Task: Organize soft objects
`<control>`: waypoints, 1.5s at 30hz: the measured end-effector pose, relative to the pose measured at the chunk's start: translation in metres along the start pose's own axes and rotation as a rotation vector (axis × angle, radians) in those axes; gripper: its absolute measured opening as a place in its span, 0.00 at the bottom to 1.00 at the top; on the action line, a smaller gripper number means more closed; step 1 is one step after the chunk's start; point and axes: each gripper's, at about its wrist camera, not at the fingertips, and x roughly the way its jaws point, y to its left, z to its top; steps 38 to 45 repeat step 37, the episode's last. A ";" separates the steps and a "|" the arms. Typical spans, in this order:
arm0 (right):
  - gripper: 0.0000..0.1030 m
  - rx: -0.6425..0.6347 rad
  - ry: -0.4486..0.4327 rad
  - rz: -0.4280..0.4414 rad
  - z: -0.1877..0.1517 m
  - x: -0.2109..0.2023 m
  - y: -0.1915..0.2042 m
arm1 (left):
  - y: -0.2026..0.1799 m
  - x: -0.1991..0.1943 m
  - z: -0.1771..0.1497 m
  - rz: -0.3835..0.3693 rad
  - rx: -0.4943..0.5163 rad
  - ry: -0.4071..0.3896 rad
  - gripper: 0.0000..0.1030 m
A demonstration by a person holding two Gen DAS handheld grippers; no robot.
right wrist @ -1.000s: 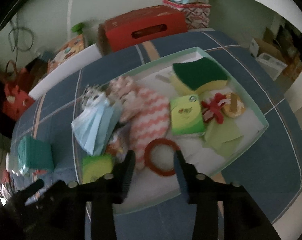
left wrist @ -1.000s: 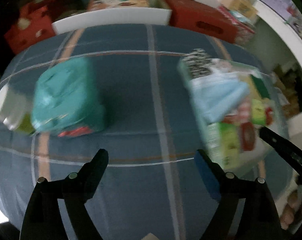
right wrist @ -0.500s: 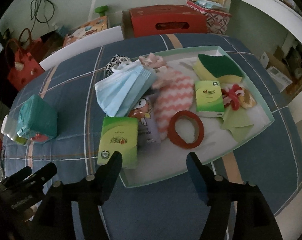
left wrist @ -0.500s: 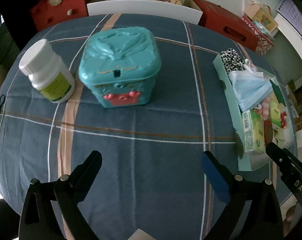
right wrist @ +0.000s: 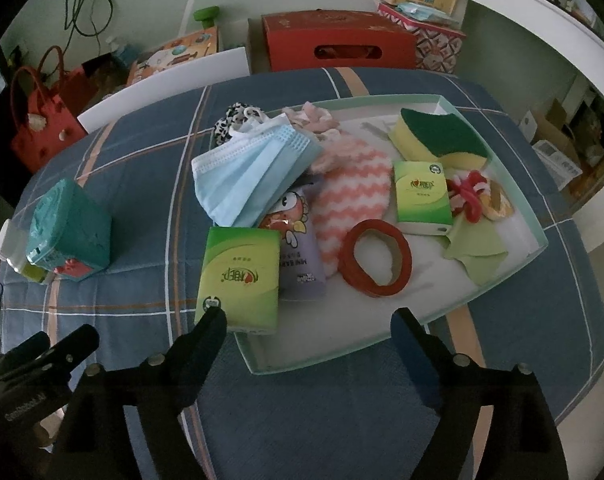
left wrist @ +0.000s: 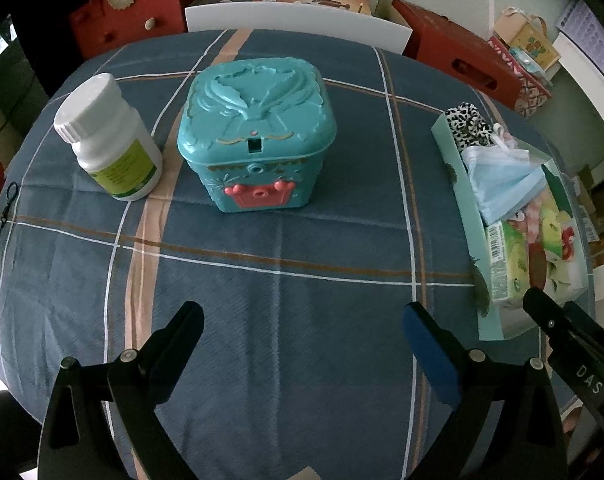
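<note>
A pale green tray on the blue plaid table holds soft things: a blue face mask, a pink zigzag cloth, two green tissue packs, a sponge, a red ring and a green cloth. My right gripper is open and empty over the tray's near edge. My left gripper is open and empty above bare cloth, in front of a teal box. The tray lies to its right.
A white pill bottle stands left of the teal box. A white chair back, red boxes and a red bag lie beyond the table's far edge. The teal box shows left of the tray.
Both grippers have pulled back and steadied. The right gripper's jaws have opened wider. The left view has swung left onto the teal box and bottle.
</note>
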 end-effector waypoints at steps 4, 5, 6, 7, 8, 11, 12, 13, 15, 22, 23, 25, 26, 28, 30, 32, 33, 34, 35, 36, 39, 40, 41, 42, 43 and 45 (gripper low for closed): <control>0.95 -0.002 -0.003 -0.001 0.000 0.000 0.001 | -0.007 0.002 0.002 0.035 0.010 -0.001 0.96; 0.95 -0.001 -0.004 0.000 0.000 0.000 0.001 | -0.007 0.002 0.001 0.040 0.011 -0.001 0.96; 0.95 -0.001 -0.004 0.000 0.000 0.001 0.001 | -0.008 0.002 0.000 0.043 0.013 -0.001 0.96; 0.95 0.000 -0.003 0.000 0.000 0.001 0.000 | -0.009 0.002 -0.001 0.049 0.015 -0.002 0.96; 0.95 0.000 -0.002 0.000 0.000 0.001 0.000 | -0.009 0.001 -0.002 0.055 0.015 -0.002 0.96; 0.95 0.001 -0.002 0.002 0.001 0.001 -0.001 | -0.012 0.001 -0.003 0.075 0.020 -0.002 0.96; 0.95 0.000 -0.002 0.003 0.001 0.001 -0.001 | -0.012 0.002 -0.003 0.079 0.020 0.000 0.96; 0.95 -0.001 -0.002 0.004 0.001 0.002 -0.001 | -0.013 0.003 -0.003 0.082 0.020 0.002 0.96; 0.95 -0.001 -0.002 0.005 0.001 0.002 -0.001 | -0.014 0.004 -0.004 0.087 0.020 0.007 0.96; 0.95 -0.002 0.001 0.005 0.001 0.003 -0.001 | -0.021 0.009 -0.004 0.114 0.023 0.022 0.96; 0.95 -0.003 0.001 0.005 0.001 0.003 -0.001 | -0.023 0.010 -0.005 0.125 0.026 0.024 0.96; 0.95 -0.003 0.001 0.005 0.001 0.003 0.000 | -0.026 0.014 -0.005 0.138 0.029 0.027 0.96; 0.95 -0.003 0.001 0.005 0.001 0.003 0.000 | -0.027 0.014 -0.006 0.139 0.030 0.026 0.96; 0.95 -0.002 0.002 0.005 0.001 0.004 -0.001 | -0.027 0.011 -0.007 0.138 0.031 0.015 0.96; 0.95 -0.002 0.003 0.004 0.001 0.004 -0.001 | -0.030 0.009 -0.009 0.143 0.038 -0.003 0.96; 0.95 -0.002 0.003 0.004 0.001 0.004 -0.001 | -0.031 0.007 -0.010 0.147 0.042 -0.011 0.96; 0.95 -0.001 0.003 0.004 0.001 0.004 -0.001 | -0.031 0.007 -0.010 0.146 0.041 -0.011 0.96; 0.95 -0.001 0.002 0.004 0.001 0.004 -0.001 | -0.031 0.007 -0.010 0.145 0.039 -0.010 0.96; 0.95 -0.001 0.003 0.004 0.001 0.004 -0.001 | -0.031 0.006 -0.010 0.144 0.037 -0.010 0.96; 0.95 -0.001 0.003 0.004 0.001 0.005 -0.002 | -0.031 0.006 -0.011 0.144 0.035 -0.010 0.96; 0.95 -0.002 0.004 0.002 0.000 0.005 -0.001 | -0.031 0.006 -0.011 0.144 0.032 -0.009 0.96; 0.95 -0.002 0.004 0.002 0.000 0.005 -0.001 | -0.031 0.006 -0.011 0.144 0.032 -0.009 0.96; 0.95 -0.002 0.004 0.002 0.000 0.005 -0.001 | -0.031 0.006 -0.011 0.144 0.032 -0.009 0.96; 0.95 -0.002 0.004 0.002 0.000 0.005 -0.001 | -0.031 0.006 -0.011 0.144 0.032 -0.009 0.96; 0.95 -0.002 0.004 0.002 0.000 0.005 -0.001 | -0.031 0.006 -0.011 0.144 0.032 -0.009 0.96; 0.95 -0.002 0.004 0.002 0.000 0.005 -0.001 | -0.031 0.006 -0.011 0.144 0.032 -0.009 0.96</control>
